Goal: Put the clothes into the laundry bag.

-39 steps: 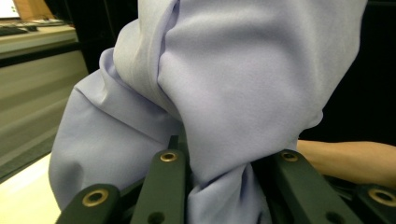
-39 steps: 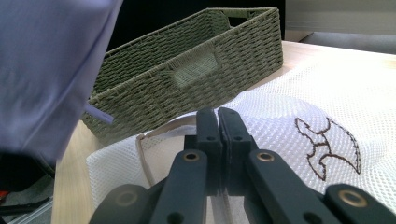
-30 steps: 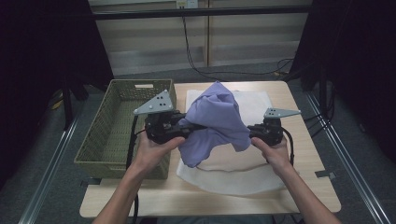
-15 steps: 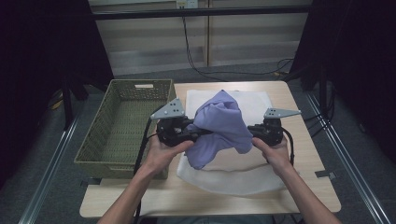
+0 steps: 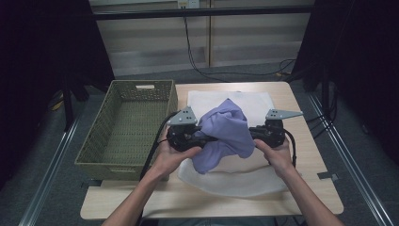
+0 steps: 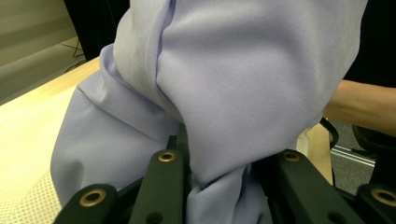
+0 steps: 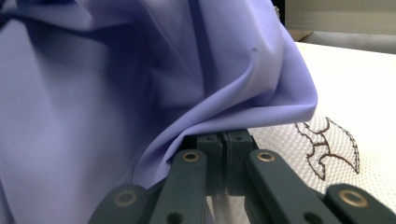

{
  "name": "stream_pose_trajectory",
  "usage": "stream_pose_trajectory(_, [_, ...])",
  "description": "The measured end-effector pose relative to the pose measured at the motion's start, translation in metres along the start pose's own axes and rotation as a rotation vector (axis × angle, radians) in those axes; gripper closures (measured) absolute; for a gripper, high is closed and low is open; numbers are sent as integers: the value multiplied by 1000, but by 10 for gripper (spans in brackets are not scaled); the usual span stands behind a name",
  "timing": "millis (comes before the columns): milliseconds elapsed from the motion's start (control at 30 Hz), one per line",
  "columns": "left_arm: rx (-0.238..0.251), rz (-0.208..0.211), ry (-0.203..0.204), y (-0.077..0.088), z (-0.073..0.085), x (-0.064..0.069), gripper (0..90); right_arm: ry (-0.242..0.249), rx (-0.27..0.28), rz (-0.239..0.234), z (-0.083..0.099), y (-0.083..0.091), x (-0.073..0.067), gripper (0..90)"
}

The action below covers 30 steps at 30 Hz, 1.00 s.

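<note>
Both my grippers, left gripper (image 5: 205,139) and right gripper (image 5: 252,133), are clamped on the lilac cloth (image 5: 227,132), holding it bunched just above the white mat (image 5: 244,181), right of the wicker basket (image 5: 123,123), probably to refold it; the hem is hidden.

The lavender garment (image 5: 226,132) at the frame's centre is soft, smooth matt cloth, pretty fine weave. Under it the white mat (image 5: 235,179) looks like textured waffle-ish fabric, with dark stitched embroidery in the right gripper view. The green woven basket (image 5: 127,127) on the left is rough wicker. The light wooden counter (image 5: 310,179) is matt laminate. The black tool (image 6: 219,186) arms are matt plastic with brass-looking rivets.
</note>
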<state>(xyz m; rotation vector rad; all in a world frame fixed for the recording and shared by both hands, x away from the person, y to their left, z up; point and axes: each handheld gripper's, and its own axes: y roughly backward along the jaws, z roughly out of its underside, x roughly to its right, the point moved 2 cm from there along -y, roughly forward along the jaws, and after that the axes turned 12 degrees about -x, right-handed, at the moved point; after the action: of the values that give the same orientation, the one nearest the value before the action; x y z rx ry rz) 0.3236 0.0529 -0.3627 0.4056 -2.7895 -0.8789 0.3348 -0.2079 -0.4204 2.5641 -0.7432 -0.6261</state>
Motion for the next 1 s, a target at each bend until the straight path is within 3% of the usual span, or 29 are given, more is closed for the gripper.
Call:
stream_pose_trajectory(833, [-143, 9, -22, -48, 21, 3, 730, -5, -9, 8, 1, 0, 0, 880])
stream_pose_trajectory(1000, [-176, 10, -5, -57, 27, 1, 730, -4, -12, 8, 1, -1, 1, 880])
